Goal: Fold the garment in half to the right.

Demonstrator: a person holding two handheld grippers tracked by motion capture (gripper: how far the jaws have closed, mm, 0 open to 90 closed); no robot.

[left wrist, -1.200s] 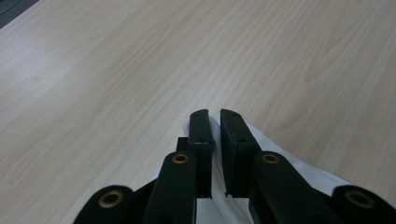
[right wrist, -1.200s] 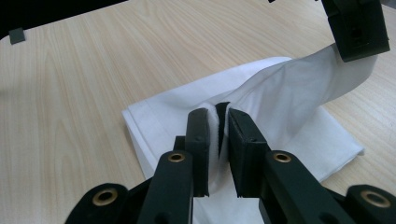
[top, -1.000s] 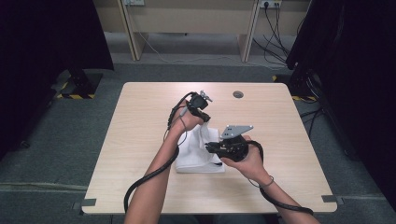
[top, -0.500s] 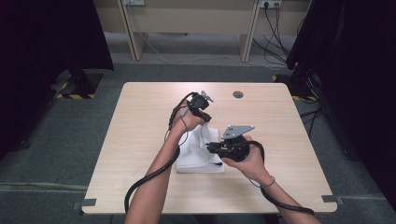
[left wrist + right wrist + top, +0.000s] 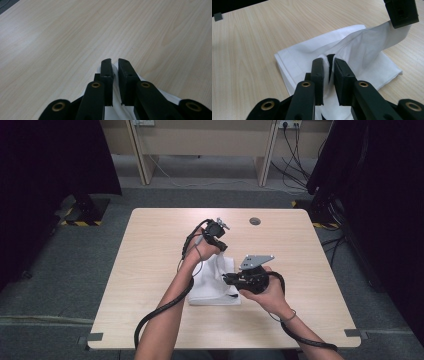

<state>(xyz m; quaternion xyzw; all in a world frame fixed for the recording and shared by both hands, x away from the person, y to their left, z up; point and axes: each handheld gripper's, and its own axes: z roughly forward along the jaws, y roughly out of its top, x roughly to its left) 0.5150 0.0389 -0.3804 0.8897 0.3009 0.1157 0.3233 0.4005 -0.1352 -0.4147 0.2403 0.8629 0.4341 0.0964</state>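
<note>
Midway across the table [image 5: 150, 270], both grippers pinch one white cloth [image 5: 312, 57]. Left gripper [image 5: 113, 62] lifts its far edge; right gripper [image 5: 328, 61], nearer the person, apparently clamps a raised fold.

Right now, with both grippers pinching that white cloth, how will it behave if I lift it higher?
The white cloth is probably floppy: it sags between the left gripper and the right gripper. It looks light and thin. Its folded layers would likely fall open.
</note>
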